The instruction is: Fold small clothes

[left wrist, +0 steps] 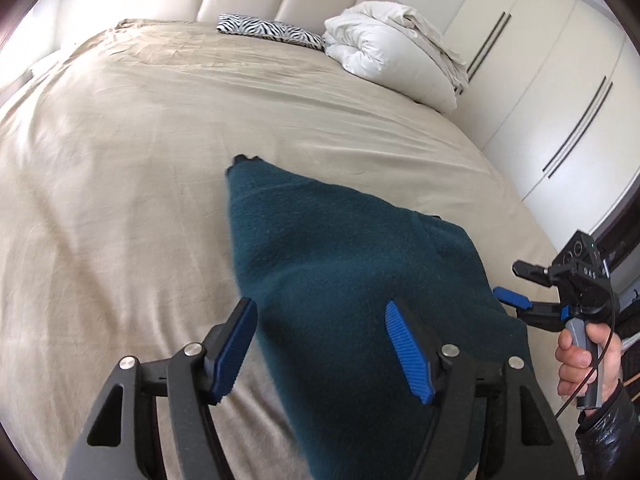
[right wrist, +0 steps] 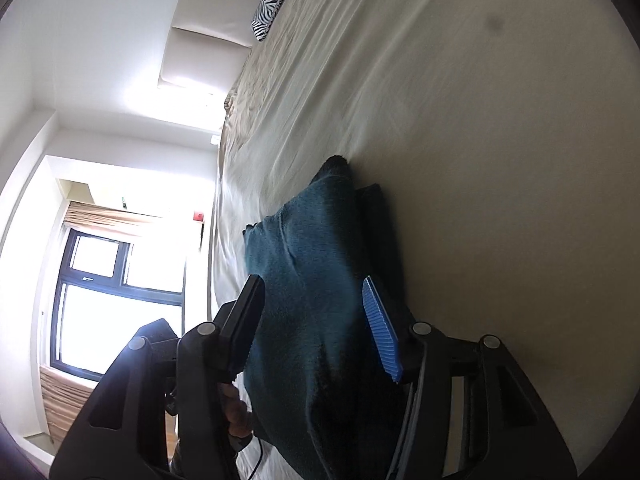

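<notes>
A: Starting at the left, where does the cloth (left wrist: 340,264) lie?

B: On the bed (left wrist: 140,152), near its front edge, a dark teal fleecy piece in a rough heap. One corner points up the bed toward the zebra pillow (left wrist: 270,31). The white duvet (left wrist: 392,56) sits far back, well apart from it.

A: And the left gripper (left wrist: 324,352)?

B: Its jaws stand apart above the cloth's near left part. Its blue pads (left wrist: 408,352) press on nothing, so it holds nothing.

A: How does the cloth look likely to handle?

B: Soft, limp and light, judging by its sag and rounded folds. The nap looks grippy, not slippery, and nothing about it is fragile. It probably drapes from any pinch and keeps no shape of its own.

A: So where should it be taken?

B: At an edge or corner, pinching a single layer if possible. The raised corner at the far end seems easiest to reach; the middle would likely bunch several layers.

A: Moving right, what about the right gripper (left wrist: 516,298)?

B: A hand (left wrist: 584,360) in a dark sleeve holds it just beside the cloth's right edge. In its own view the jaws are parted, with the cloth seen between them, one pad (right wrist: 380,328) clear of the fabric. Whether the other finger touches it cannot be told.

A: Any hazard?

B: Perhaps catching the beige sheet along with the cloth.
</notes>
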A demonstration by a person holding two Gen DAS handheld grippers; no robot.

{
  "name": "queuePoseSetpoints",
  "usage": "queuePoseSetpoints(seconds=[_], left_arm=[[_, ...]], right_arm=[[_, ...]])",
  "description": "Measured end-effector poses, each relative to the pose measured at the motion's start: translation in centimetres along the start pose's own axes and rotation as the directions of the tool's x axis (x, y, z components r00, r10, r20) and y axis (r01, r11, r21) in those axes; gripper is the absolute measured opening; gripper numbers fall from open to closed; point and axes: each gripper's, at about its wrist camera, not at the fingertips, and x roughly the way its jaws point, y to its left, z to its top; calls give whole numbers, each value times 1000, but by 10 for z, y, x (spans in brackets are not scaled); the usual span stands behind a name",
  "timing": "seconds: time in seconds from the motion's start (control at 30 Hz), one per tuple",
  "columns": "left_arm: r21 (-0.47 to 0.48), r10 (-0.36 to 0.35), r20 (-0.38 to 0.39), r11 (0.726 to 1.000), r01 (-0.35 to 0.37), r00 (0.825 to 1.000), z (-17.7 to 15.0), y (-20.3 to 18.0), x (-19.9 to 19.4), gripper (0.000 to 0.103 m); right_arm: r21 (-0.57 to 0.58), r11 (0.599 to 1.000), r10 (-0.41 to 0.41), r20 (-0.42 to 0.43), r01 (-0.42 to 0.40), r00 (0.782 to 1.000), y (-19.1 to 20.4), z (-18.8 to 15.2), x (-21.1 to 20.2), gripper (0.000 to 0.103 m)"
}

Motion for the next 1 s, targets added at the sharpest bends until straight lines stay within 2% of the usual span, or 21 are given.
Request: queuePoseSetpoints(seconds=[0.1,0.2,0.3,0.33,0.4,0.47,0.6,0.7,0.77,0.87,1.0], left_arm=[[-77,-23,-11,997,22,1000,-11,17,-12,70],[-143,-73,-70,988,63,995,-25,26,-11,71],[-223,-163,-105,965,137,981,-36,30,-7,73],[-242,-192,-122,957,159,974,-38,29,-4,75],[-258,-232,-167,948,185,958,-43,26,4,76],[-232,-225,-185,956,180,957,-43,19,9,76],[-249,-224,-209,953,170,952,-39,15,16,72],[-223,-205,-252,963,150,946,-36,7,23,64],[-219,-200,-269,965,142,942,-34,6,25,57],[-228,-201,-271,963,140,941,-29,4,25,46],[-215,-199,-260,966,144,945,-28,1,14,37]], right_arm=[[-26,999,-31,9,31,999,-1,-10,-27,52],[-54,997,-53,-42,50,998,4,-22,-27,53],[-47,997,-64,-89,60,994,7,-35,-11,55],[-36,997,-71,-110,68,991,6,-41,2,59],[-39,996,-90,-135,86,987,4,-43,14,60],[-60,996,-82,-157,73,984,8,-45,24,60],[-69,993,-103,-196,91,975,13,-42,51,60],[-64,991,-127,-219,115,967,15,-33,70,48],[-73,987,-160,-231,147,960,16,-33,72,36],[-115,975,-211,-223,189,952,23,-36,77,31],[-156,964,-243,-193,215,951,37,-39,72,26]])
